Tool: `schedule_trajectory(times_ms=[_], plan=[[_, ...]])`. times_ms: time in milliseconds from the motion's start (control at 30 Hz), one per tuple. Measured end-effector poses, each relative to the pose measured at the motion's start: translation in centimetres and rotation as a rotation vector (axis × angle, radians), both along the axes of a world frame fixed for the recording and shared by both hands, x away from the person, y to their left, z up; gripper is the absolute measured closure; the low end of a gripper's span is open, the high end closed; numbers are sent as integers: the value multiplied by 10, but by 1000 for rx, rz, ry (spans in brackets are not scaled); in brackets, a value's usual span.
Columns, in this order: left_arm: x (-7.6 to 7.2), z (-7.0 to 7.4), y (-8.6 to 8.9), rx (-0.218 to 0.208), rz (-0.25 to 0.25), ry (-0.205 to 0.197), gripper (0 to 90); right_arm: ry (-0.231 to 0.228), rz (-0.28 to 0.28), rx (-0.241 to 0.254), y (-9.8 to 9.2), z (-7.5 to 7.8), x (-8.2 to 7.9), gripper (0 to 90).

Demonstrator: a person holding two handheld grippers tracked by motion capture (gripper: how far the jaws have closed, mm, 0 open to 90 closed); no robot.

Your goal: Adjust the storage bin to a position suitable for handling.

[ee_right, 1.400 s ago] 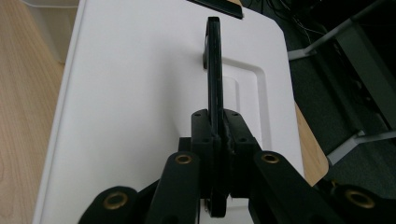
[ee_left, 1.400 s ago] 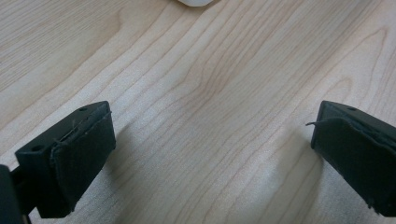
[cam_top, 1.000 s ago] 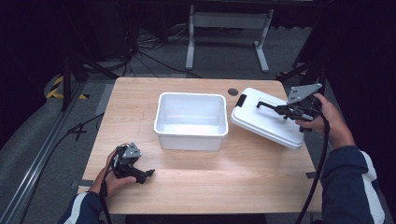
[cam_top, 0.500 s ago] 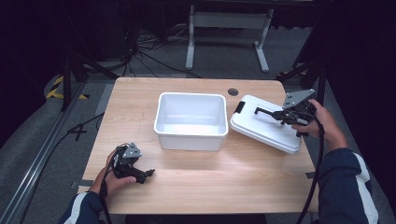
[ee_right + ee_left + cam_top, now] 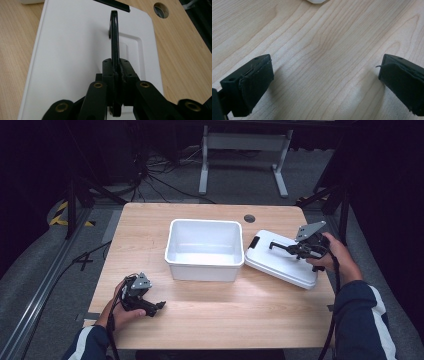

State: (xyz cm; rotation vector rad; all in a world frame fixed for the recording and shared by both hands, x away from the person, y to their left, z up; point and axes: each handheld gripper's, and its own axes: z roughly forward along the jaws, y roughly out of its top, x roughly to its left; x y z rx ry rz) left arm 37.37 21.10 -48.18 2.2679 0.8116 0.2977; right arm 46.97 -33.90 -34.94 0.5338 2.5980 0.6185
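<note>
White plastic makes up the lid (image 5: 282,260), which sits right of centre in the high view, its near-left edge just beside the white tub (image 5: 204,249) at frame centre. Its long axis runs from upper left to lower right, and it lies tilted, the right side raised. A black handle (image 5: 114,37) stands up along that axis; in the right gripper view it runs straight up the frame from the jaws. The right gripper (image 5: 295,249) has its jaws pinched tight on this handle, one on each face, at the end nearer the hand. Compared with a second ago, the lid has come down and leftward, closer to the tub. At lower left of the high view the left gripper (image 5: 156,307) rests on the wooden table (image 5: 240,310), unmoved, its jaws spread wide over bare wood.
</note>
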Motion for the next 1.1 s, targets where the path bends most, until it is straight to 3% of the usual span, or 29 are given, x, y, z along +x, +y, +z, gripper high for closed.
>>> schedule_trajectory(times_ms=[533,900,1100], plan=[[1,0,0,6,-10,-3,2,54,0,17,3,-27,5,846],[1,0,0,6,-12,-3,2,59,-19,15,5,-38,8,841],[1,0,0,5,-12,-3,2,51,-50,51,3,-40,10,825]])
